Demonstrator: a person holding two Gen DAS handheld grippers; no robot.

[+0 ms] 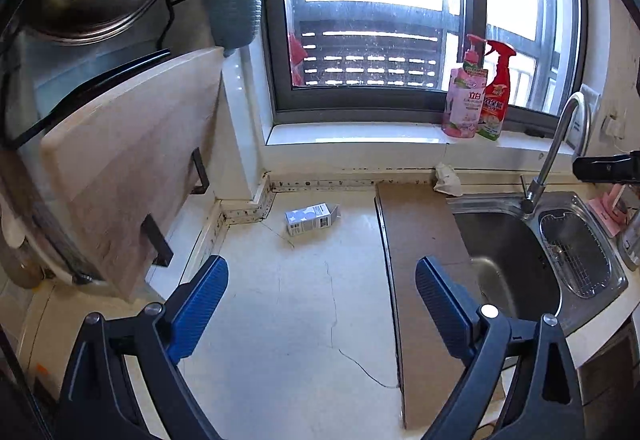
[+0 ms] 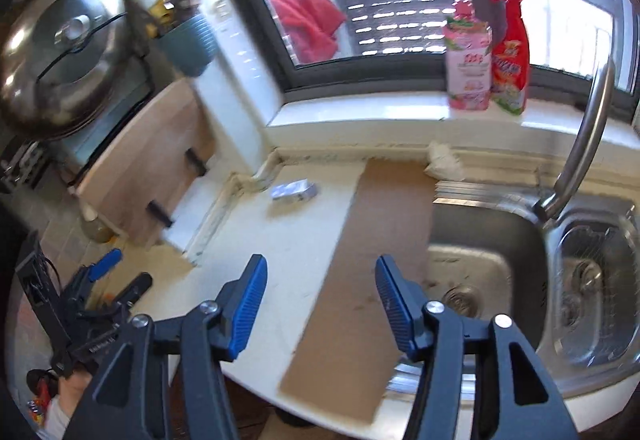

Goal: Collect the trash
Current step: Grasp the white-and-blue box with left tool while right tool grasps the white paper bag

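Both the left gripper [image 1: 322,304] and right gripper [image 2: 320,304] are held agape, empty; the small white-blue carton [image 1: 309,219] is seen lying near the cream countertop's [image 1: 280,304] back corner

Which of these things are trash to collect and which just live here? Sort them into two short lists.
Trash to collect:
small carton lying on its side on the counter
crumpled paper at the back wall, beside the sink

Just lying about:
pink pump bottle and red spray bottle on the windowsill
cutting board
cardboard sheet
faucet
utensil holder
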